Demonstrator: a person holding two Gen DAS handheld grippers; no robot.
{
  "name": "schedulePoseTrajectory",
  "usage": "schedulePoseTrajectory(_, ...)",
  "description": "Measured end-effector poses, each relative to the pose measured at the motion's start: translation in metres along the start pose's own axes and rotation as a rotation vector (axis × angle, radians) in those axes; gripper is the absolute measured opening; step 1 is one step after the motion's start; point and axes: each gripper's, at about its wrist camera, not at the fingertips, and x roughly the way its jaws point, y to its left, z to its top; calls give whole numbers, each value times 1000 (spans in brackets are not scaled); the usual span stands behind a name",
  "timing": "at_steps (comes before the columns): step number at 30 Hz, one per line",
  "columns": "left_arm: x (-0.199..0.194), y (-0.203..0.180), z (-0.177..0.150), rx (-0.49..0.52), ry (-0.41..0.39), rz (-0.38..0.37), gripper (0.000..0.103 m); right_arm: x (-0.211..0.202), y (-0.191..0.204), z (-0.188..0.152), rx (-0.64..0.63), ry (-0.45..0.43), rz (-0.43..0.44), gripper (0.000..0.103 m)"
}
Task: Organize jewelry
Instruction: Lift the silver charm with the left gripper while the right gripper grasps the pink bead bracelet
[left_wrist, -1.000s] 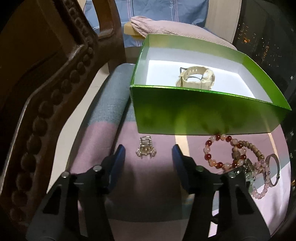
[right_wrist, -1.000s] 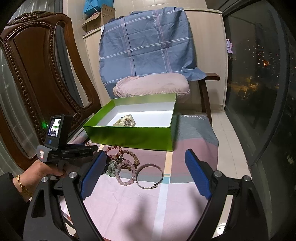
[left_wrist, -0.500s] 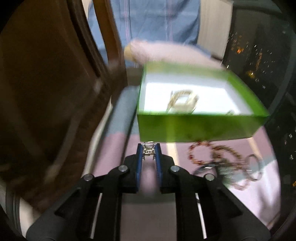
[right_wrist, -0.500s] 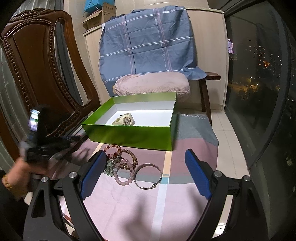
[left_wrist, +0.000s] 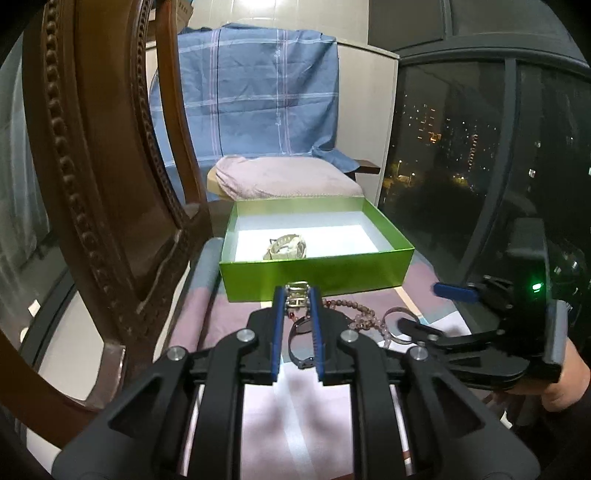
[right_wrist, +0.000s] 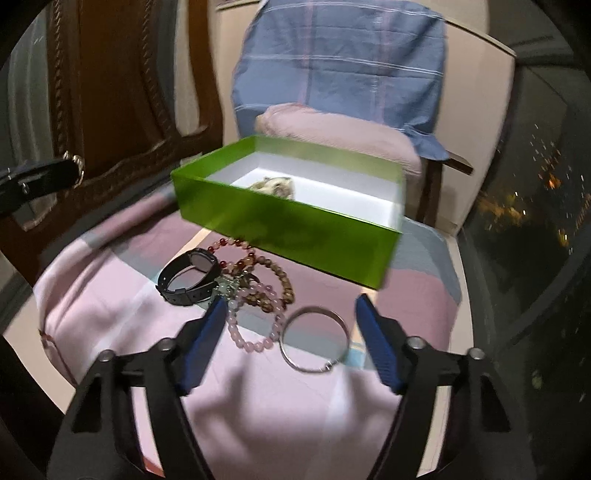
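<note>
Green cardboard box (left_wrist: 314, 273), open-topped with a white floor, sits at the far side of a pink and grey striped cloth (right_wrist: 110, 295). Inside it lies one pale cream watch (left_wrist: 286, 248), toward the left; the rest of the floor is bare.

On the cloth just near of the box lies a heap of jewelry: a black watch (right_wrist: 188, 277) at the left, several beaded bracelets (right_wrist: 258, 288) tangled in the middle, and a silver bangle (right_wrist: 314, 339) lying flat at the right.

The left gripper (left_wrist: 298, 295) is clamped narrowly on a small gold hair claw (left_wrist: 297, 291), lifted off the cloth. The box lies straight ahead and just beyond the claw, so the likely next move is a short carry forward over the near wall, then a release. The left hand is clearly the one nearer the box.

The right gripper (right_wrist: 291, 314) has just been closing and stands half wide, empty. The bangle lies on the cloth between its fingers, pads not touching it, pink beads beside its left finger. The bangle is round, so no axis matters.
</note>
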Motion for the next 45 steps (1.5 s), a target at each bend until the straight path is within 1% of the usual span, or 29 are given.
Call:
schedulePoseTrajectory(1,0,3,2,-12,2,-3,14,5,2,2,-12,10,4,59)
schedulePoseTrajectory(3,0,6,4,-24,7,-11,14,20,2,5,-27,46,19,40)
schedulePoseTrajectory(5,-1,7,5,-22,2,-8,14,35,-2,7,-7,96,48,33)
schedulePoseTrajectory(9,1,12,6,-24,3,-7,14,50,-2,8,9,136,84,27)
schedulePoseTrajectory(11,3,14,4,-31,7,-2,14,55,4,7,-1,155,103,21)
schedulePoseTrajectory(13,3,16,4,-36,12,-1,14,60,8,6,-7,173,112,21)
schedulePoseTrajectory(16,4,15,4,-35,14,-1,14,71,7,4,7,205,103,20)
schedulePoseTrajectory(19,4,12,4,-30,18,1,14,74,6,2,20,222,107,13)
schedulePoseTrajectory(20,5,12,4,-30,19,2,14,73,7,2,21,220,108,8)
schedulePoseTrajectory(24,6,12,5,-32,21,4,14,52,2,7,61,172,146,8)
schedulePoseTrajectory(27,6,13,5,-34,20,5,14,24,-2,14,89,100,178,8)
schedulePoseTrajectory(29,6,14,5,-39,22,2,14,-2,-6,17,112,34,191,8)
schedulePoseTrajectory(32,5,15,5,-42,22,-5,14,-46,-13,16,154,-72,194,8)
schedulePoseTrajectory(35,5,15,4,-43,28,-9,14,-73,-19,17,191,-137,184,8)
schedulePoseTrajectory(38,8,15,3,-53,39,-18,14,-82,-24,18,212,-162,175,8)
schedulePoseTrajectory(45,12,12,2,-53,52,-17,14,-79,-32,14,225,-147,159,8)
